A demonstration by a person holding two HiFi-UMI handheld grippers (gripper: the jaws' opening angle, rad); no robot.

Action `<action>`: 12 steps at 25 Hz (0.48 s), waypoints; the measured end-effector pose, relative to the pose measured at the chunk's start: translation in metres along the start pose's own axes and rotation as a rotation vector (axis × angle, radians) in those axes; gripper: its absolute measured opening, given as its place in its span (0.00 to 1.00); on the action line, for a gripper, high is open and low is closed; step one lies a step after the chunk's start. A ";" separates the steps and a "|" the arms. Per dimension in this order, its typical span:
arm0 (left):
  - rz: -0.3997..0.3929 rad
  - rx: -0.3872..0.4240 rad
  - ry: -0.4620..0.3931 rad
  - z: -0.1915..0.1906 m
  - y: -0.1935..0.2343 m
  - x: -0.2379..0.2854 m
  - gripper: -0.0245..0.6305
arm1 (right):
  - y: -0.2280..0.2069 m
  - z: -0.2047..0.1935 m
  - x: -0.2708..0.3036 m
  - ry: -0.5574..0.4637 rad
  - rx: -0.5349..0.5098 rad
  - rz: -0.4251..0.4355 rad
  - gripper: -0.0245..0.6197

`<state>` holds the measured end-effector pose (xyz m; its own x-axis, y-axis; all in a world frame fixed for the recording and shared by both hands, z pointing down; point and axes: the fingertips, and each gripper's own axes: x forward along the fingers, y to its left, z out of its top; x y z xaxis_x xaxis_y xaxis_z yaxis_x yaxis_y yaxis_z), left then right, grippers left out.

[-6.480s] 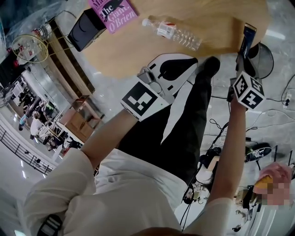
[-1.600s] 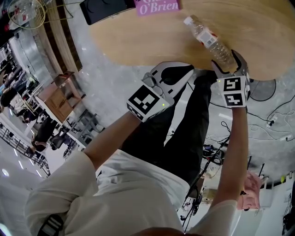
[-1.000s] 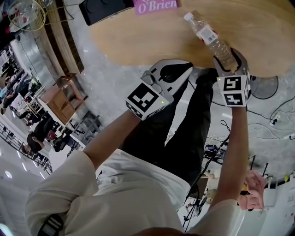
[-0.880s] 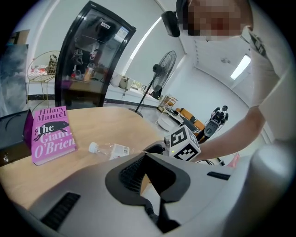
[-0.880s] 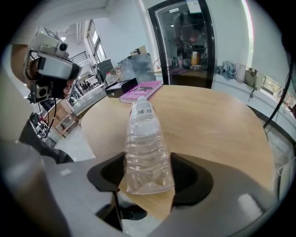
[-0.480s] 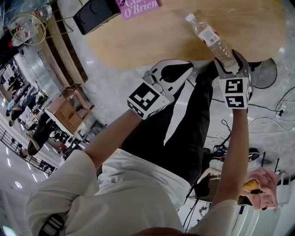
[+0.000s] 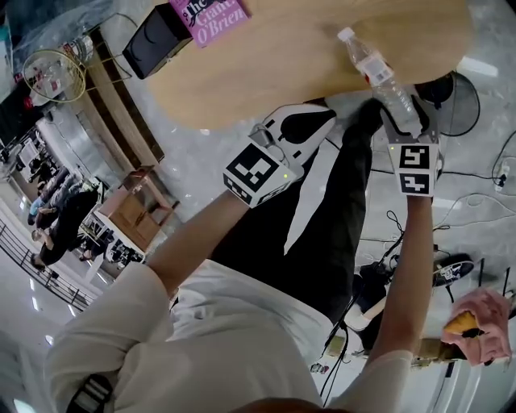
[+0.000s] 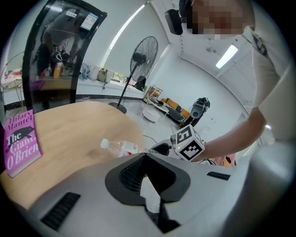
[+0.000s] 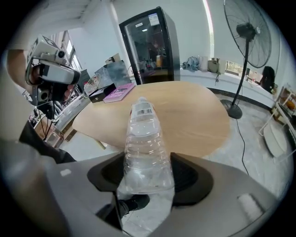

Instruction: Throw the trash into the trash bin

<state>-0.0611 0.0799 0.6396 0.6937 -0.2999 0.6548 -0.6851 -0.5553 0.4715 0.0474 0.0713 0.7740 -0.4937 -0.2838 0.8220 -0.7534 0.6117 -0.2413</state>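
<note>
My right hand-held gripper (image 7: 405, 113) stands wide, its pads pressed on the base end of the clear plastic bottle (image 7: 377, 68). In the head view that grip sits at about 1 o'clock, with the bottle's white cap aimed toward 11 o'clock over the edge of the round wooden worktop (image 7: 282, 64). Whether the bottle touches the wood I cannot tell. Seen along my right jaws, the bottle is see-through along its whole length, with a barcode label near the neck. My left hand-held gripper (image 7: 300, 121) is closed with nothing in it, just off the worktop's near edge around 12 o'clock. A pink book (image 7: 211, 16) and a black box (image 7: 153, 40) lie on the worktop toward 11 o'clock. Past the worktop, a glass-door cooler (image 9: 149, 46) holds things too small to name.
</note>
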 end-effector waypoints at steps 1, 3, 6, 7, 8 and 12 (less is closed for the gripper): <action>-0.007 0.007 0.005 0.000 -0.005 0.003 0.05 | -0.004 -0.006 -0.005 -0.001 0.013 -0.008 0.52; -0.021 0.023 0.018 0.000 -0.015 0.011 0.05 | -0.011 -0.017 -0.014 -0.004 0.043 -0.022 0.52; -0.049 0.054 0.040 0.002 -0.026 0.022 0.05 | -0.022 -0.033 -0.025 -0.014 0.094 -0.053 0.52; -0.057 0.063 0.045 0.003 -0.030 0.026 0.05 | -0.027 -0.038 -0.029 -0.018 0.109 -0.065 0.51; -0.064 0.071 0.051 0.004 -0.034 0.029 0.05 | -0.032 -0.043 -0.033 -0.021 0.126 -0.078 0.52; -0.090 0.098 0.072 0.004 -0.050 0.042 0.05 | -0.052 -0.066 -0.051 -0.036 0.214 -0.125 0.52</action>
<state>0.0039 0.0916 0.6410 0.7310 -0.1908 0.6551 -0.5934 -0.6518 0.4722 0.1406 0.1030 0.7789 -0.4035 -0.3756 0.8343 -0.8823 0.4012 -0.2461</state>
